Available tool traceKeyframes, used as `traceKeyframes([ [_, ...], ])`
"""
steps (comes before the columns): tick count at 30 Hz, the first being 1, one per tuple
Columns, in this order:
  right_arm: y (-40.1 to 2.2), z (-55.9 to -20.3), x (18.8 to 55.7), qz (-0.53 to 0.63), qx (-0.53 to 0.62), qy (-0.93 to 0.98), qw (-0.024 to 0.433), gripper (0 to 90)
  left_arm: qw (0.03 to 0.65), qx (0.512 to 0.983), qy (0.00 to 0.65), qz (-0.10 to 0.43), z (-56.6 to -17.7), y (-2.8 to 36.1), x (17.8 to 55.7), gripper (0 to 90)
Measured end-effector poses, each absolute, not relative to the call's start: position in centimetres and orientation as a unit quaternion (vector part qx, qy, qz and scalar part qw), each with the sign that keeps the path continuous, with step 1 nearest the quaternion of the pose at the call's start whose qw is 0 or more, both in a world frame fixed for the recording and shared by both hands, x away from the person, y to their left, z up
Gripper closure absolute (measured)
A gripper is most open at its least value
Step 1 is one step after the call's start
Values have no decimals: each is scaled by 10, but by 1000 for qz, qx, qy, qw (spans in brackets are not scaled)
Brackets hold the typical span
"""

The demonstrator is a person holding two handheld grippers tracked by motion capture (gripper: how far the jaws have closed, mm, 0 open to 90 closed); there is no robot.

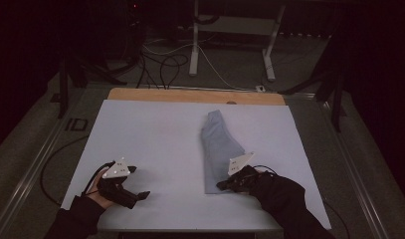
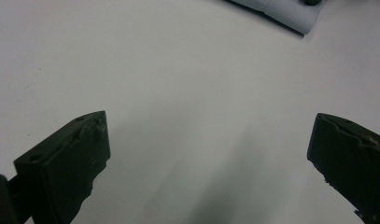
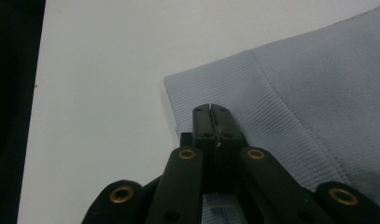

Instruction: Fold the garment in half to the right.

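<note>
cloth | long axis 12–6 | right gripper closed on its 6 o'clock hem | left gripper open at 9, farther

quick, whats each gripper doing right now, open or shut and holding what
Left gripper: open, nothing between its fingers, over the bare white table.
Right gripper: shut, fingers pressed together at the ribbed hem of the light blue garment; grip on it cannot be told.

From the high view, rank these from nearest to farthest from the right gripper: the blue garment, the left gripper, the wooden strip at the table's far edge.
1. Blue garment: under the right gripper, at its near hem.
2. Left gripper: across the table, to the left.
3. Wooden strip: along the far edge.
</note>
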State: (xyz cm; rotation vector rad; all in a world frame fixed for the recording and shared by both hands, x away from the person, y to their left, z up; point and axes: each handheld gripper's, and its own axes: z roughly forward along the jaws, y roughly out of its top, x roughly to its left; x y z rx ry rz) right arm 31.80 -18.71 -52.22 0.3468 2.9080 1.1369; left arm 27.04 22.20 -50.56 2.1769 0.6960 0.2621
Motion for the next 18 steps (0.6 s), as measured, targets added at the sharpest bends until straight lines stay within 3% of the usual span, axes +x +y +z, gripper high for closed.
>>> traceKeyframes([
  [14, -186, -512, 320, 388, 122, 913, 1, 894, 410, 863, 275, 107, -503, 223, 270, 3],
  [18, -186, -500, 321, 408, 124, 904, 12, 845, 410, 863, 274, 108, -503, 223, 269, 3],
])
